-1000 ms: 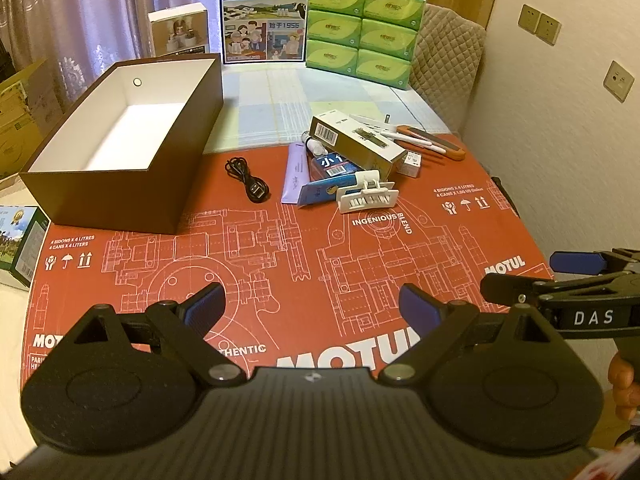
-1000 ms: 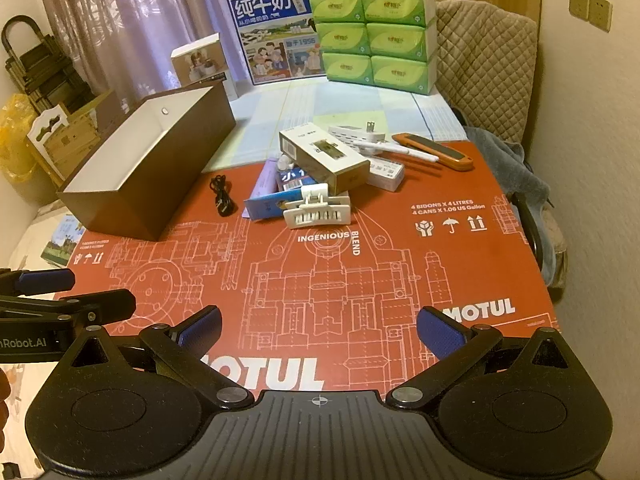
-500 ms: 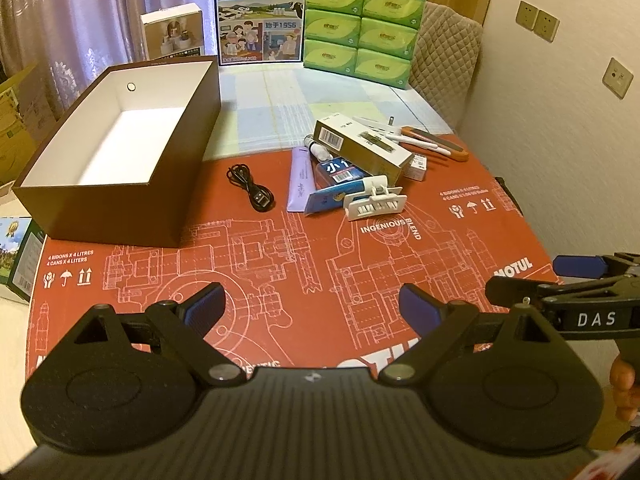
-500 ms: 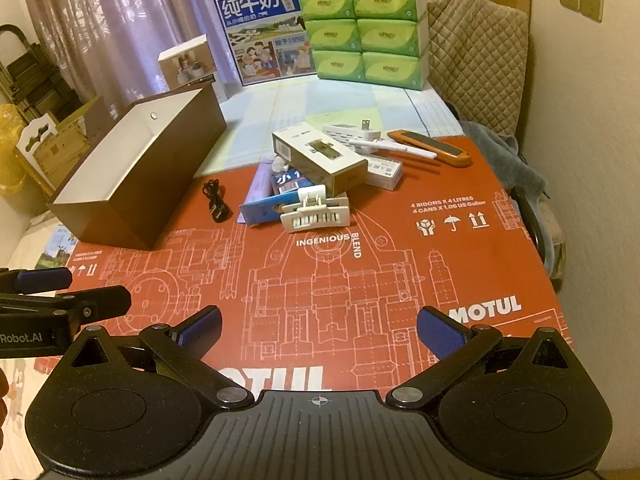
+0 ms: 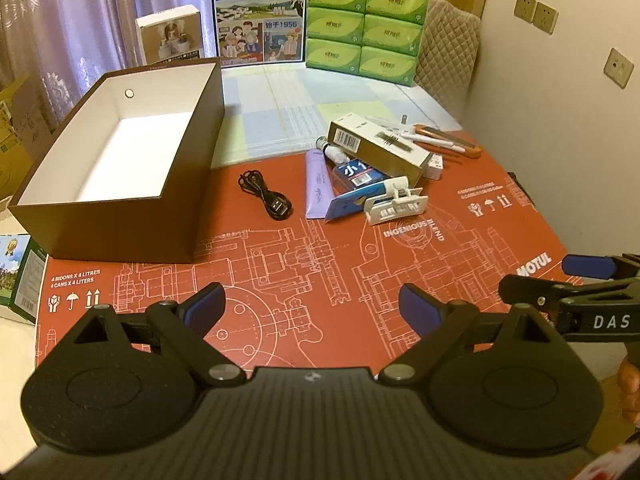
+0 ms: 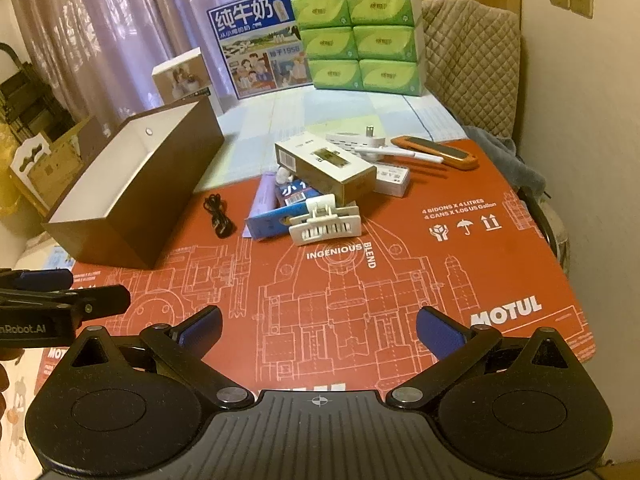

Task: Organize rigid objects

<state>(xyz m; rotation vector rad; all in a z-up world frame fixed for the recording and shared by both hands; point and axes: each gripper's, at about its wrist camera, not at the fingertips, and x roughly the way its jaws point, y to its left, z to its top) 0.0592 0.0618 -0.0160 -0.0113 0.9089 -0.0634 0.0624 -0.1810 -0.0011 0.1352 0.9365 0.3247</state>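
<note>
Brown box [image 5: 120, 216]: open-topped, white inside, nothing visible in it, standing on the left edge of the red mat [image 5: 320, 280].
Pile of items: right of the box, near the middle of the mat, well apart from both grippers.
Beige carton [image 5: 376, 148]: long, lying tilted on top of the pile, over a blue packet [image 5: 352, 200] and a lilac tube [image 5: 316, 188].
White clip piece [image 5: 394, 206]: at the near edge of the pile, touching the blue packet.
Black cable [image 5: 264, 196]: coiled loosely on the mat between the box and the tube.
Orange cutter [image 6: 436, 152]: at the far right of the pile, with white pens [image 6: 404, 154] lying just beside it.
White power strip [image 6: 356, 140]: behind the carton.
Left gripper [image 5: 312, 308]: jaws spread wide, holding nothing, low over the near part of the mat.
Right gripper [image 6: 320, 330]: jaws likewise spread, nothing between them, over the near right of the mat.
Background: green tissue packs [image 5: 364, 20] and a blue milk carton case [image 5: 260, 12] stand at the far end of the table.
</note>
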